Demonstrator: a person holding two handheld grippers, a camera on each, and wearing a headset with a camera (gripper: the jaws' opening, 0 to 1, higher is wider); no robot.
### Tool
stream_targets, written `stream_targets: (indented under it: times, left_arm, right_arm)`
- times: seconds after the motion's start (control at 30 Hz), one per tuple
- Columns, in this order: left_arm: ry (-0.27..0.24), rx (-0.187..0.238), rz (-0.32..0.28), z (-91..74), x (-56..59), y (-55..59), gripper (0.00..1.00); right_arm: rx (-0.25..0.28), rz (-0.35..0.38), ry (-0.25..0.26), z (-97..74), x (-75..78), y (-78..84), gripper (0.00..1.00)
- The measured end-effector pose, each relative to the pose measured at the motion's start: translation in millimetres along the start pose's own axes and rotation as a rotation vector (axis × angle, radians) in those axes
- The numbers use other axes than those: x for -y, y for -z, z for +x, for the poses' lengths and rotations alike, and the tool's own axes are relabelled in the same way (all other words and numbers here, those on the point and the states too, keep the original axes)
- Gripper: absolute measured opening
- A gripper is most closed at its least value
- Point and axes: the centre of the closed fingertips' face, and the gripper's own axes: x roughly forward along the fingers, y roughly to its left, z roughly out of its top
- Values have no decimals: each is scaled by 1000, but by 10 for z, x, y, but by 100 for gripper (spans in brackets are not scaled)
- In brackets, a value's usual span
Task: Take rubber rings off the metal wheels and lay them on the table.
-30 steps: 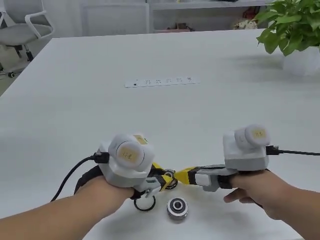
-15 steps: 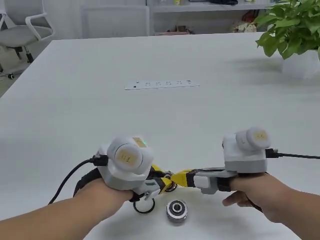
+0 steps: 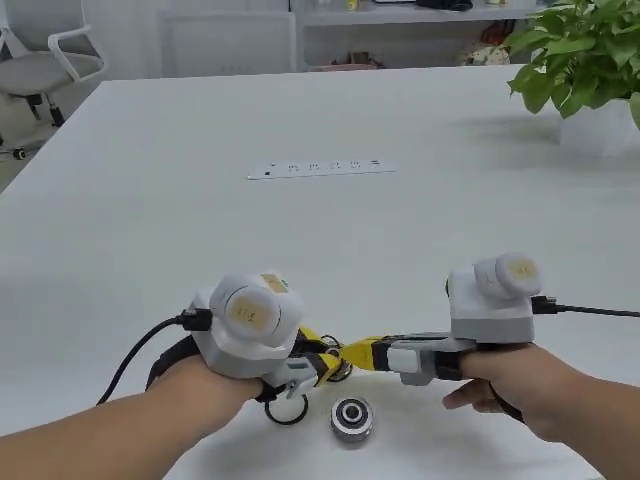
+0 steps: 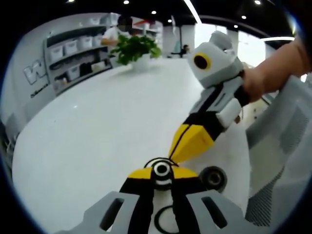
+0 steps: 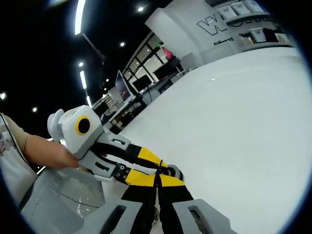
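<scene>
A small metal wheel (image 4: 162,168) with a black rubber ring sits between the yellow jaw tips of my left gripper (image 4: 161,176), which is shut on it. My right gripper (image 5: 158,177) comes in from the right with its jaws together and pinches the ring at the wheel's edge (image 5: 174,171). In the head view the two grippers, left (image 3: 333,366) and right (image 3: 351,356), meet tip to tip low over the table's near edge. A second metal wheel (image 3: 352,418) lies flat just in front of them. A loose black rubber ring (image 3: 287,409) lies on the table under the left gripper.
A white power strip (image 3: 320,167) lies mid-table. A potted plant (image 3: 582,55) stands at the far right, and an office chair (image 3: 45,55) stands beyond the far left corner. Cables trail from both grippers. The white table (image 3: 300,250) stretches open ahead.
Both grippers stay tip to tip at the held wheel. The left one has sunk very slightly. The head view has shifted a little.
</scene>
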Motion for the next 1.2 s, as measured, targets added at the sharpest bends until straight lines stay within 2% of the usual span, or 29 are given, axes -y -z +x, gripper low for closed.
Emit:
stream_targets:
  times: [0.13, 0.33, 0.53, 0.73, 0.93, 1.2]
  left_arm:
    - [0, -3, -10, 1, 8, -1, 13]
    - [19, -14, -40, -25, 13, 2, 15]
    - [43, 10, -33, -136, 51, -61, 18]
    - [62, 30, -7, -329, 77, -84, 23]
    - [51, 69, -17, -557, 22, -129, 32]
    - [46, 101, -20, -828, -4, -115, 40]
  right_arm:
    - [-11, -18, 18, 1, 25, 15, 0]
    - [1, -13, 28, -22, 53, -20, 0]
    - [3, -19, 26, -34, 35, -37, 0]
    - [11, -16, 17, -50, -6, -69, 0]
    - [12, -24, 4, -61, -82, -112, 0]
    - [-8, -38, -12, -42, -178, -124, 0]
